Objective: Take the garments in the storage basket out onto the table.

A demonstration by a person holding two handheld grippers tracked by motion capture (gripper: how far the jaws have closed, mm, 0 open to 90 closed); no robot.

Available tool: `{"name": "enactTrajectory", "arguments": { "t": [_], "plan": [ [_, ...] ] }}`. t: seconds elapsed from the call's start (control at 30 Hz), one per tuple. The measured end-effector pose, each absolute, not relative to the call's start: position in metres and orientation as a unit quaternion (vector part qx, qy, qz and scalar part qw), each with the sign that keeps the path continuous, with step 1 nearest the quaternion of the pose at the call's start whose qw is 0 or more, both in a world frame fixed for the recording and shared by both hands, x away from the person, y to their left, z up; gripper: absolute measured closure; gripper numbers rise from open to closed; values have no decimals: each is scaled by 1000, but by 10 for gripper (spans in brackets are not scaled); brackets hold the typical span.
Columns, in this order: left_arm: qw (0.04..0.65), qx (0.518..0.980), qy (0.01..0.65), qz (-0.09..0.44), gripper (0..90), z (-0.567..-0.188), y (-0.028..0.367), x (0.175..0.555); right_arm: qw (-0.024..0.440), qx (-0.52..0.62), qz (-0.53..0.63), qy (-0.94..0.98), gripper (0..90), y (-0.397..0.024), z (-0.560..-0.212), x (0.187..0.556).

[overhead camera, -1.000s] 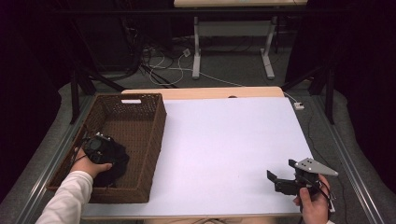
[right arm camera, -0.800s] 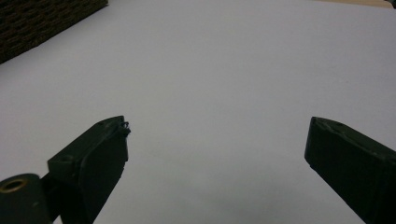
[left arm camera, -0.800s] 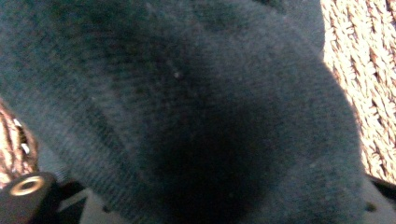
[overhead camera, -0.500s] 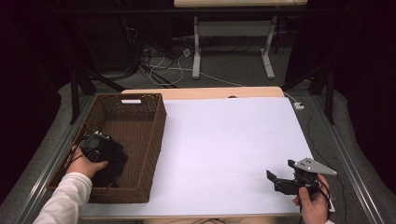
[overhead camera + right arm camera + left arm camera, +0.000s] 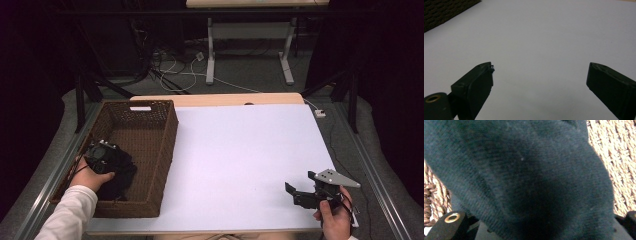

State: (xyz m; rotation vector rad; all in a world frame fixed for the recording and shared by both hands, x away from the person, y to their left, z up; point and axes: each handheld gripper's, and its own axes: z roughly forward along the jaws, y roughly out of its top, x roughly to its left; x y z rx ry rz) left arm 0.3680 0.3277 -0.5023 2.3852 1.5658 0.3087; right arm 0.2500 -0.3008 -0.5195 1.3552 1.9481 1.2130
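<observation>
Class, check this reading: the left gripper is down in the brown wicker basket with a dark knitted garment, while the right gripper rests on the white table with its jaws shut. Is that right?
One detail is wrong. The right gripper has its jaws open, wide apart over the bare white table, as the right gripper view shows. The rest holds: the left gripper is in the brown wicker basket with the dark knitted garment.

- No readable text, labels, brands or numbers anywhere.
- White tag on the basket [image 5: 140, 108] rim: too small to read.
</observation>
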Motion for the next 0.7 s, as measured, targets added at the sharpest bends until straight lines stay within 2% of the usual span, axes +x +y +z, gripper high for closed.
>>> {"name": "enactTrajectory", "arguments": {
  "t": [0.7],
  "plan": [
    [168, 810, 551, 114, 618, -473, 321, 370, 235, 494, 442, 711, 64, -301, -520, 250]
  ]
}}
